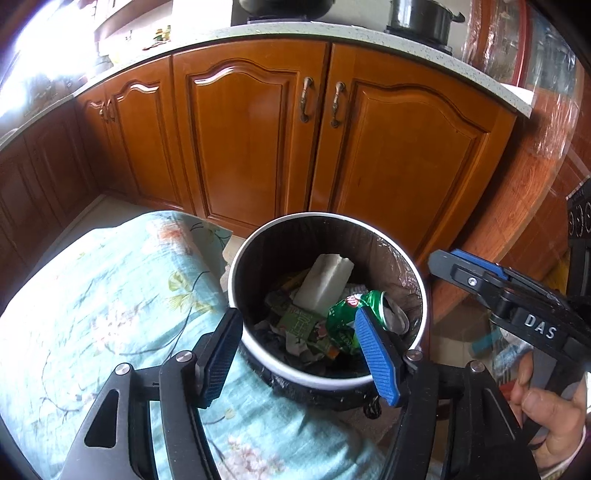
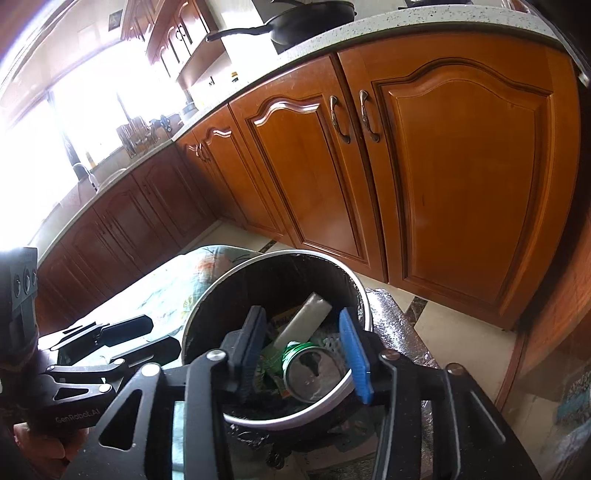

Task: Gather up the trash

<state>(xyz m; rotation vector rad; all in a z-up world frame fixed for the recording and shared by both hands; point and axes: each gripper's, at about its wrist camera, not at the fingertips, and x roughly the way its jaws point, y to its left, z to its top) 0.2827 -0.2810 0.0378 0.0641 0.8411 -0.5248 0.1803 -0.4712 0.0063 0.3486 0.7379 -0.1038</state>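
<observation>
Lying in the bin (image 1: pixel 236 273) at about four o'clock, the crushed green can (image 1: pixel 354 317) looks light, thin-walled and slick; take it across its dented middle. Both the left hand-held gripper (image 1: pixel 299 354) and right hand-held gripper (image 2: pixel 303 354) stand apart, empty, above the bin.

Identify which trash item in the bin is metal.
The crushed green can, lying on its side nearest the rim; the white wrapper and printed packet aren't metal.

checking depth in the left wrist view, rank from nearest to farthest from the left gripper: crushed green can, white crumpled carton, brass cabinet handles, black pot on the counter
From the left gripper, jaws open and empty:
1. Crushed green can, in the bin beside the right finger.
2. White crumpled carton, deeper in the bin.
3. Brass cabinet handles, on the doors behind the bin.
4. Black pot, on the counter, top right.
</observation>
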